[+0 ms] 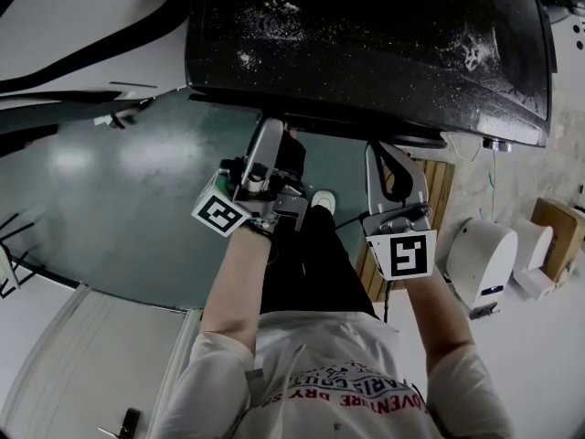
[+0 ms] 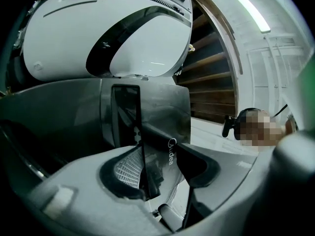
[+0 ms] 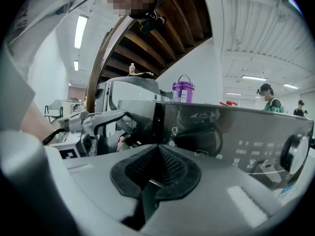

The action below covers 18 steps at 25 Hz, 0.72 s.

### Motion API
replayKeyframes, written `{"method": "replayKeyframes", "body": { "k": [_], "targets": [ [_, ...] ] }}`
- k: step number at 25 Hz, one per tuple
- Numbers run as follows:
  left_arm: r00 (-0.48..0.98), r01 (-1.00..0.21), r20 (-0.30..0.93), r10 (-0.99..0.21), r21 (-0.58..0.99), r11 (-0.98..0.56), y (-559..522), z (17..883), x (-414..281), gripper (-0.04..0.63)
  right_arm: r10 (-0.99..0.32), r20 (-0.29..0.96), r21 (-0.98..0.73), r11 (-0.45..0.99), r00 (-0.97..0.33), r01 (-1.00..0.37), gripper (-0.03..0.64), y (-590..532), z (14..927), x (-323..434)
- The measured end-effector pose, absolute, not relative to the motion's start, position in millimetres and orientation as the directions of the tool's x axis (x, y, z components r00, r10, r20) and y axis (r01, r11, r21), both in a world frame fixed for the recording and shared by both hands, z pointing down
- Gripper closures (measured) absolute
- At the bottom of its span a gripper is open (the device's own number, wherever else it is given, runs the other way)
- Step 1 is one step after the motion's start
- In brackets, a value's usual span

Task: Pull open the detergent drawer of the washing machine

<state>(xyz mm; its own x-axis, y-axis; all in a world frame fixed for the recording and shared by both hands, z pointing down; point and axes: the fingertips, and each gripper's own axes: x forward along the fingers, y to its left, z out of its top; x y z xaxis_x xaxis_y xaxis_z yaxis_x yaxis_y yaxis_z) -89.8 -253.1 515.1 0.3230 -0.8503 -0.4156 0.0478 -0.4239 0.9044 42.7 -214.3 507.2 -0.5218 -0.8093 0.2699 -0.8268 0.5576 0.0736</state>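
Glossy grey plastic detergent drawer front [image 2: 165,117] at the left end of the dark-topped washing machine [image 1: 366,44], standing between the pads of the left tongs [image 2: 160,176]. Roughly half closed on that front, both pads seemingly against it. Fully together and empty: right tongs [image 3: 157,156], held before the grey control panel [image 3: 236,132]. Probably light, rigid, running on slides. Slick face, so best taken at the edge or the dark finger recess [image 2: 126,114] and pulled straight out. May stick at first, then run free. In the head view, hidden under the machine's top overhang, tips of the tongs too. Hard to tell whether out at all yet. Pad contact not certain.
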Motion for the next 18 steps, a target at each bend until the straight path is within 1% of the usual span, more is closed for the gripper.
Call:
{"method": "replayKeyframes", "body": {
  "k": [5,18],
  "targets": [
    [0.321,0.058,-0.415,-0.851,0.906,-0.42,-244.1,514.2,-89.2,0.374,-0.813,0.272,0.117,0.559,-0.515,-0.821,0.615,-208.0,510.5,51.1],
    [0.37,0.075,-0.411,-0.834,0.907,-0.414,-212.5,514.1,-90.4,0.376,-0.841,0.242,0.112,0.52,-0.484,-0.847,0.615,-183.2,500.2,50.6]
  ]
}}
